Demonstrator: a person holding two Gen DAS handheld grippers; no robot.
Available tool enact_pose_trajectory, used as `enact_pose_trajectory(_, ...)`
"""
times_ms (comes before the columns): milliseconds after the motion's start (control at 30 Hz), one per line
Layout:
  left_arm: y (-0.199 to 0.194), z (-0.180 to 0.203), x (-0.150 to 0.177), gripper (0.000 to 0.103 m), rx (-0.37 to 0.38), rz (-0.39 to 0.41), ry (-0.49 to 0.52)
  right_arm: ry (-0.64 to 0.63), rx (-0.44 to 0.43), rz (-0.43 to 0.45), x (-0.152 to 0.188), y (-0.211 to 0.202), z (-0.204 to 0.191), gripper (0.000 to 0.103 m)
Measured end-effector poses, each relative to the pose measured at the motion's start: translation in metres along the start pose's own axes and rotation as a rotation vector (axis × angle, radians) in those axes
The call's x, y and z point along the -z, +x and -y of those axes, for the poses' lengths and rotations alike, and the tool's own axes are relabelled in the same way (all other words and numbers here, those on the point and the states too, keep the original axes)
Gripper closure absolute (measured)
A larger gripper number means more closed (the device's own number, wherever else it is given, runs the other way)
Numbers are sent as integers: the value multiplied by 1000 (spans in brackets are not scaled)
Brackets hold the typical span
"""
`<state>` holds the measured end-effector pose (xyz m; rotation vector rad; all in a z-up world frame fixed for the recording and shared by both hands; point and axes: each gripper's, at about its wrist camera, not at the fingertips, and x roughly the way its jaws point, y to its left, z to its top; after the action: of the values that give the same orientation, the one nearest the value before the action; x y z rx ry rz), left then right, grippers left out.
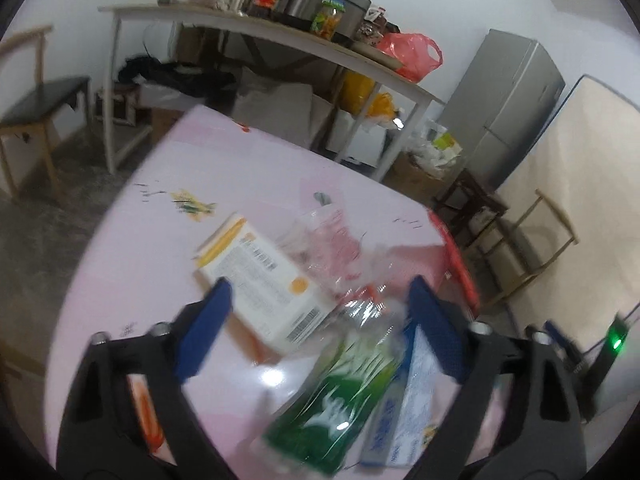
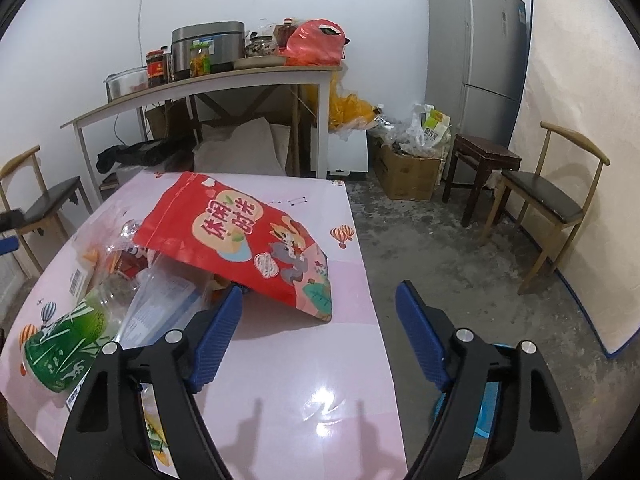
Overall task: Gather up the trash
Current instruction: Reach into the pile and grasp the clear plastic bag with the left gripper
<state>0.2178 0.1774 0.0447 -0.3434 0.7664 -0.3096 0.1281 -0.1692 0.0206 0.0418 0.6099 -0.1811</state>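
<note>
Hovering left claw (image 1: pixel 320 296) agape above green-label bottle (image 1: pixel 340 400), red snack pouch (image 2: pixel 240 240) alongside

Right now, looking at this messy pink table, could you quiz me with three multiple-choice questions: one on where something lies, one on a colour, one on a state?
1. The red snack bag lies:
A. on the pink table
B. on a chair
C. on the floor

2. The fingers of the right gripper are:
A. yellow
B. blue
C. white

3. The left gripper is:
A. shut on the bottle
B. shut on the box
C. open

Key: 1 A, the bag rests on the tabletop. 2 B, both pads show blue. 3 C, its fingers stand wide apart over the green-labelled bottle.
</note>
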Motion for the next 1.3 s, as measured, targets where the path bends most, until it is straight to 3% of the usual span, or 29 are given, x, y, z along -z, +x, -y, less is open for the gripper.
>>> enact_pose_trajectory(100, 27, 4, -18, 28, 46, -78, -9, 27, -17, -15, 0, 7, 8, 26)
enact_pose_trajectory(200, 54, 16, -32, 27, 42, -145, 34, 48, -34, -33, 0, 14, 12, 26)
enact_pose_trajectory(300, 90, 23, -44, 26, -34, -222, 78, 64, -47, -42, 1, 18, 15, 26)
enact_pose_trajectory(433, 126, 26, -49, 28, -73, -320, 110, 86, -62, -54, 1, 22, 20, 26)
enact_pose_trajectory(600, 142, 34, -37, 46, -93, -376, 165, 91, -64, -57, 0, 23, 23, 26)
enact_pose_trajectory(800, 133, 30, -34, 68, -99, -334, 127, 79, -67, -42, -3, 19, 22, 26)
enact_pose_trajectory(933, 118, 21, -34, 93, -69, -281, 86, 59, -72, -16, -8, 10, 19, 26)
enact_pose_trajectory(1167, 65, -2, -38, 96, 29, -105, -14, -4, -179, 69, -42, -17, -8, 26)
enact_pose_trajectory(1300, 27, -30, -29, 96, -1, -9, -96, -67, -392, 33, -72, -17, -49, 26)
